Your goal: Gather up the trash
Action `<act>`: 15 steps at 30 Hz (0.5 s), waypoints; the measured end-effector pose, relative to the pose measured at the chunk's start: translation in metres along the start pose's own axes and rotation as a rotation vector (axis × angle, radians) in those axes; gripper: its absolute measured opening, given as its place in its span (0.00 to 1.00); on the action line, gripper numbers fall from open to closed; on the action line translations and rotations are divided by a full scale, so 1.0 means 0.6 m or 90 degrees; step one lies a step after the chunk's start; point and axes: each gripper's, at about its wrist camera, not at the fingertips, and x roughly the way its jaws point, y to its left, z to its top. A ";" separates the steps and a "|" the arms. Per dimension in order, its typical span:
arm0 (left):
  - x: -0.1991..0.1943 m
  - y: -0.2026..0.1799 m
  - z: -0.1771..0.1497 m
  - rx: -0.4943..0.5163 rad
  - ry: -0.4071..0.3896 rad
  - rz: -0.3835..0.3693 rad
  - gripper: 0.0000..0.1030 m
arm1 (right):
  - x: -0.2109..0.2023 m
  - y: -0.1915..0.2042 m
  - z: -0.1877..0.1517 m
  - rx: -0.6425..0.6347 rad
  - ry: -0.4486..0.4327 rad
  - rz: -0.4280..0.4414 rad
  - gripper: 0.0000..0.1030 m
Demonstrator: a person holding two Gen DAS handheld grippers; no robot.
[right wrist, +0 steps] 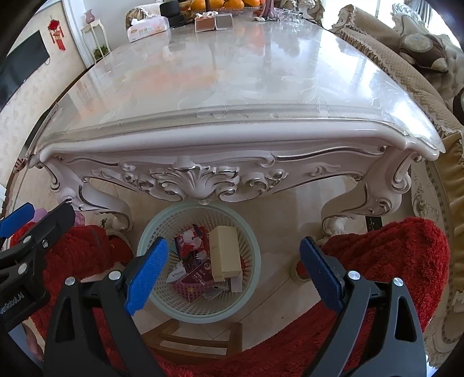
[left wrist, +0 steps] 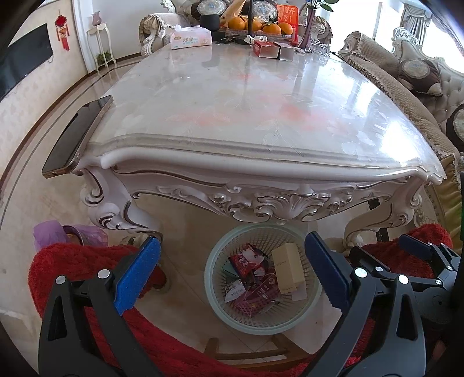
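A pale green mesh basket (left wrist: 214, 258) stands on the floor under the near edge of the table; it also shows in the right wrist view (right wrist: 145, 232). It holds a cream box (left wrist: 287, 266) (right wrist: 224, 252), red cartons (left wrist: 246, 259) (right wrist: 191, 240) and wrappers. My left gripper (left wrist: 232, 266) is open and empty above the basket. My right gripper (right wrist: 233, 266) is open and empty above it too, and shows at the right of the left wrist view (left wrist: 417, 246). A red box (left wrist: 265, 47) and a silver box (left wrist: 285, 52) lie at the table's far end.
The ornate white table (left wrist: 261, 162) has a glossy top. A phone (left wrist: 78, 136) overhangs its left corner. A tissue pack (left wrist: 190, 37) and a tray of oranges (left wrist: 255, 26) sit at the far end. A sofa (left wrist: 406, 87) stands right. Red fuzzy fabric (right wrist: 391, 255) flanks the basket.
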 end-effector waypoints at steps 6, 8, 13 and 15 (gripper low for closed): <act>0.000 0.000 0.000 -0.001 -0.001 0.000 0.94 | 0.000 0.000 -0.001 0.000 -0.001 0.000 0.85; -0.002 0.001 0.000 0.000 -0.004 0.005 0.94 | -0.001 0.000 -0.001 0.001 -0.002 -0.001 0.85; -0.006 0.004 0.001 0.000 -0.009 0.005 0.94 | -0.007 -0.002 0.001 0.002 -0.011 -0.005 0.85; -0.007 0.006 0.001 -0.006 -0.009 -0.002 0.94 | -0.008 -0.003 0.002 0.002 -0.013 -0.005 0.85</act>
